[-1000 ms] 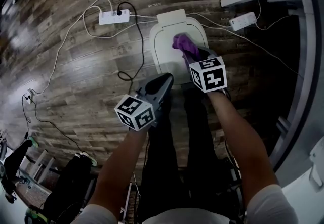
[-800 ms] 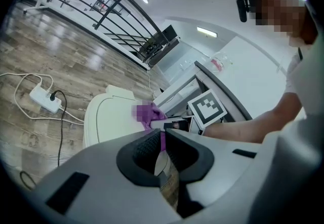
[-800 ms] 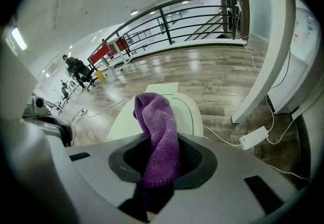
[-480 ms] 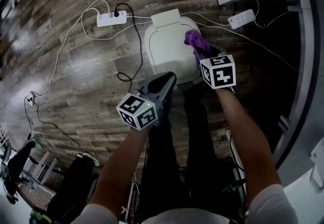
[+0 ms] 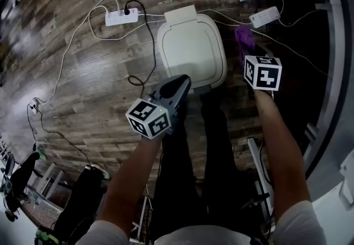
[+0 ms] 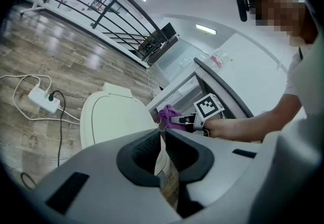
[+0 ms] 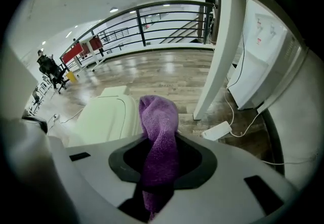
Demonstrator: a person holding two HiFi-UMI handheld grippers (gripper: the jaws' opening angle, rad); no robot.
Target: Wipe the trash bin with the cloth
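Note:
The white trash bin (image 5: 191, 47) stands on the wood floor with its lid down; it also shows in the left gripper view (image 6: 114, 119) and the right gripper view (image 7: 104, 117). My right gripper (image 5: 246, 46) is shut on the purple cloth (image 5: 243, 36), just off the bin's right side and above the floor. The cloth (image 7: 159, 127) sticks up out of the jaws; from the left gripper view the cloth (image 6: 168, 116) and right gripper (image 6: 183, 121) sit beyond the bin's right rim. My left gripper (image 5: 184, 79) (image 6: 161, 131) hovers at the bin's near edge, jaws together, nothing seen in them.
A power strip (image 5: 123, 16) with looping cables lies left of the bin, and a second strip (image 5: 264, 17) at its right. A white post (image 7: 223, 51) and a white cabinet (image 7: 263, 51) stand close on the right. The person's legs (image 5: 191, 155) are just behind the bin.
My right gripper has carried the cloth rightward, from the middle of the lid, over its right rim, to beside the bin. The left gripper has stayed put.

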